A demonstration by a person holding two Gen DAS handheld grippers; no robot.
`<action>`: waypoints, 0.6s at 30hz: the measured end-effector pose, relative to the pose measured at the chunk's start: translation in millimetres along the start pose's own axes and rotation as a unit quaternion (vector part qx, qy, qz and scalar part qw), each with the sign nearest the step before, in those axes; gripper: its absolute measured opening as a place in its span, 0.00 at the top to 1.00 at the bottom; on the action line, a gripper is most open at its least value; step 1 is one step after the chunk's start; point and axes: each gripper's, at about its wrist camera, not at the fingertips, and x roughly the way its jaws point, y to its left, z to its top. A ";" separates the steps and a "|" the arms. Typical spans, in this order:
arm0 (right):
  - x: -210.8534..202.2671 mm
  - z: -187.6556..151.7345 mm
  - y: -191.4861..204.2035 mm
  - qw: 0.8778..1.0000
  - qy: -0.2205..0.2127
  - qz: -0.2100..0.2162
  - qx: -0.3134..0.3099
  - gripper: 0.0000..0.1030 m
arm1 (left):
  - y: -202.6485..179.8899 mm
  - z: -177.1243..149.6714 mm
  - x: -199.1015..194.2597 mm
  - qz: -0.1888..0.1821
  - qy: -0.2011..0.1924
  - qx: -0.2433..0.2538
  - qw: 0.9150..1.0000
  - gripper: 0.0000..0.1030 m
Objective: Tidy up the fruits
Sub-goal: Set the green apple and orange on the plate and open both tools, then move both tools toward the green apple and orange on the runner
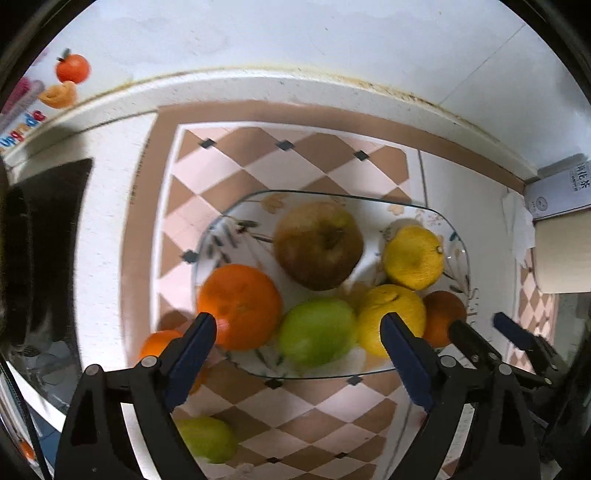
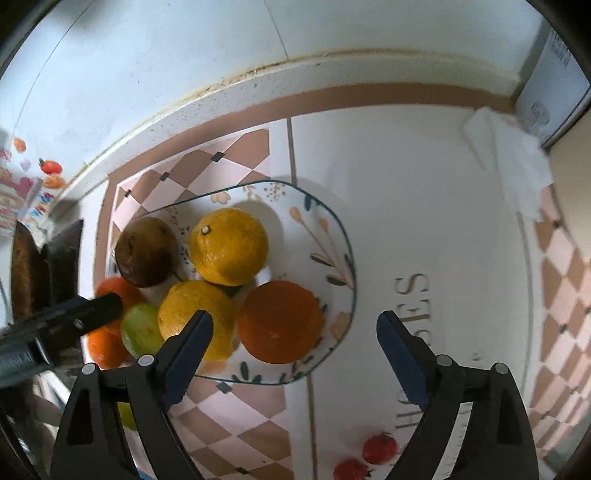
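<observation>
While both tongs — left [image 1: 299,325] and right [image 2: 295,323] — hang spread and empty, the fruit-filled glass plate [image 1: 236,218] sits at twelve o'clock on the tiled surface [image 1: 229,155]; a green fruit [image 1: 207,439] lies outside at seven.

Clearance around the fruit plate

Plate [image 2: 334,225] is crowded with fruit lying close together; its right rim is left bare. The open mat [image 2: 406,206] to its right is clear up to the folded tissue [image 2: 509,162] and box [image 2: 554,85]. Two small red fruits [image 2: 378,448] lie near the front edge. A wall [image 1: 295,33] closes the back.
</observation>
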 end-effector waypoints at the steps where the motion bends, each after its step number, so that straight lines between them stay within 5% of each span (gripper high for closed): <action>1: -3.2 -2.5 2.2 1.000 -0.003 -0.008 -0.006 0.09 | 3.1 -3.4 -2.7 0.010 -0.005 0.000 1.000 0.12; 5: -15.6 -16.1 9.0 0.998 -0.016 -0.049 -0.027 0.08 | 13.4 -18.6 -9.2 0.032 -0.019 -0.003 0.999 0.12; 18: -55.2 -61.5 19.9 0.998 -0.038 -0.047 -0.030 0.08 | 22.0 -73.9 -47.3 0.047 -0.056 0.001 0.997 0.12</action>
